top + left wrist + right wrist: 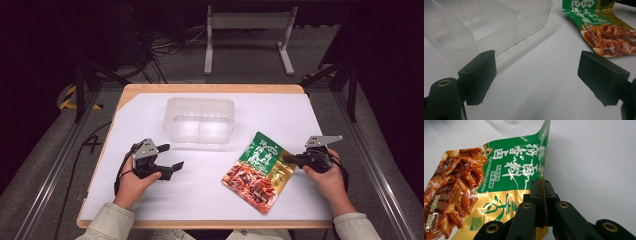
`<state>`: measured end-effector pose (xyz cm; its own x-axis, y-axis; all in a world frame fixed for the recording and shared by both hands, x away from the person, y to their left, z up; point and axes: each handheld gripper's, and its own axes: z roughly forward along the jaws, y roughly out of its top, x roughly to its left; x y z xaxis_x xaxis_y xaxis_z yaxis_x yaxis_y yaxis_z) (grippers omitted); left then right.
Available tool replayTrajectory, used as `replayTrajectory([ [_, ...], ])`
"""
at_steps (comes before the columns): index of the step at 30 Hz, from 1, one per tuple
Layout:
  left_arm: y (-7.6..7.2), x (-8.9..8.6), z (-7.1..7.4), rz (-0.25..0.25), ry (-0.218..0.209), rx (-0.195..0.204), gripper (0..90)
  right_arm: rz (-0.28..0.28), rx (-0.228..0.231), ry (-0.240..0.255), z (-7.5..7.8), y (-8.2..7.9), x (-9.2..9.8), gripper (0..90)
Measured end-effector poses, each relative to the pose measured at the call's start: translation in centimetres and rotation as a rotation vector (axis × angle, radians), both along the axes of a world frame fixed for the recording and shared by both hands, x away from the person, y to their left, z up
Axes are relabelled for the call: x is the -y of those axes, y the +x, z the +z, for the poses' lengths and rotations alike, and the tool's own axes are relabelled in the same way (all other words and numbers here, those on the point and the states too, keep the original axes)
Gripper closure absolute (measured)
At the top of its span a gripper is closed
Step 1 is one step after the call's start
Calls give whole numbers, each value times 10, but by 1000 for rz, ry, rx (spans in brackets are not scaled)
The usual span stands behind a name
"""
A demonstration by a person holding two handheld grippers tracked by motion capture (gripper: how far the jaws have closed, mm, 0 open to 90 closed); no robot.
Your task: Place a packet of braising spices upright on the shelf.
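Note:
A green, gold and red food pouch (pixel 258 170) lies on the white table sheet, right of centre. My right gripper (pixel 294 159) is shut on the pouch's right edge; in the right gripper view the jaws pinch the thin edge of the pouch (pixel 499 182) between them, at my right gripper (pixel 543 185). My left gripper (pixel 171 159) rests open at the left, held by a hand, with nothing between its fingers. In the left gripper view my left gripper (pixel 536 67) has its jaws wide apart, facing the clear plastic container (pixel 486 27) and the pouch (pixel 606 32).
A clear, two-compartment plastic container (pixel 199 120) stands at the table's middle back. The white sheet (pixel 200 195) covers the wooden table. Dark floor, cables and a metal frame lie beyond the far edge.

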<state>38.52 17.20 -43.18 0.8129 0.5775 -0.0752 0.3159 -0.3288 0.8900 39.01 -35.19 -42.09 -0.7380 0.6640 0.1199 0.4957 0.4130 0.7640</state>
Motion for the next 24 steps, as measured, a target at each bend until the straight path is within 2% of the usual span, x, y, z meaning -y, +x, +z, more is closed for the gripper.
replayTrajectory([
  [7, -3, 6, 6, -19, -8, 7, 142, 13, 106, 31, 30, -14, -5, 900],
  [14, -3, 17, 9, -55, -2, 43, 129, 53, 205, 43, 58, -30, -17, 900],
  [20, -4, 27, 16, -77, -24, 49, 131, 82, 264, 49, 74, -40, -27, 900],
  [22, -4, 29, 17, -81, -26, 56, 143, 85, 269, 52, 76, -41, -28, 900],
  [24, -4, 35, 20, -100, -24, 60, 152, 94, 288, 56, 81, -44, -33, 900],
])
